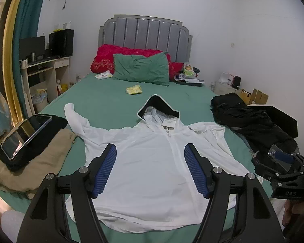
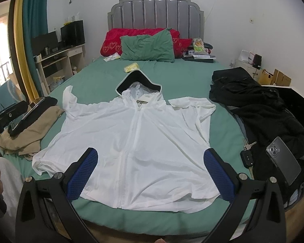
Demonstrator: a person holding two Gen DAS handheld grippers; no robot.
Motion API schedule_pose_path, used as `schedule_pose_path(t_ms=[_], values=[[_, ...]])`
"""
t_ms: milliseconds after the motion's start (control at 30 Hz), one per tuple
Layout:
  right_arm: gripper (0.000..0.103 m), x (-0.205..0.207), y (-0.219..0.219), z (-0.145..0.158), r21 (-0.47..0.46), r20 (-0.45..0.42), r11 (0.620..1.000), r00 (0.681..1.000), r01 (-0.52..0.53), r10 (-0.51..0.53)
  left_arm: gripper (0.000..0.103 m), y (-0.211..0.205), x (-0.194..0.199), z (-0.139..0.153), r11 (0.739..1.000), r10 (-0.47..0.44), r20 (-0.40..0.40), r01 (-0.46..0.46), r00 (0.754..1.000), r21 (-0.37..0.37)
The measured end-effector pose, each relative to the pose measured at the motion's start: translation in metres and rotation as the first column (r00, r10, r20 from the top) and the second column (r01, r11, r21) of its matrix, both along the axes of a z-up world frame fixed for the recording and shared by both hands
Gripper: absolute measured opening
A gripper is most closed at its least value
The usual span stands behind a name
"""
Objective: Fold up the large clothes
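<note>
Holding both grippers above the near edge of the green-sheeted bed (image 2: 172,77), we see the thin white zip-front hooded jacket (image 2: 139,141) spread flat, front up, hood with its dark lining pointing to the grey padded headboard (image 2: 156,14). Our left gripper (image 1: 150,170) has its blue-padded fingers (image 1: 105,172) set wide, gripping nothing; our right gripper (image 2: 152,174) is likewise spread wide and empty. Left of the jacket lies a tan folded garment (image 1: 40,151) with a dark tablet (image 1: 26,135) on top; right of it, a heap of black clothes (image 2: 253,101) carrying a grey phone (image 2: 283,160), car keys (image 2: 247,154) beside.
</note>
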State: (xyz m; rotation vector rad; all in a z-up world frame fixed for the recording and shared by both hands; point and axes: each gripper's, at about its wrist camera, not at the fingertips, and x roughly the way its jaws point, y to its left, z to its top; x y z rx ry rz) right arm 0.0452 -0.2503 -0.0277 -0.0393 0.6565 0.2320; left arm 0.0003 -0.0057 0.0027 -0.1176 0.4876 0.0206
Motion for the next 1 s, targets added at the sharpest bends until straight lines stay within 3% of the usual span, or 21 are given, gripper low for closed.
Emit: schedule_pose_path(t_ms=[700,1000], values=[[0.103,-0.0006,-0.0012,0.0007,-0.001,0.004,1.0,1.0,0.002,-0.002,0.073,-0.004,0.0004,0.0022,1.0,-0.013,0.005,0.013,1.0,-0.012],[0.103,-0.0004,-0.001,0.0003,-0.001,0.005,1.0,1.0,0.002,-0.002,0.073,-0.0014,-0.0003,0.0011,0.998,-0.038,-0.003,0.038,0.999,-0.05]])
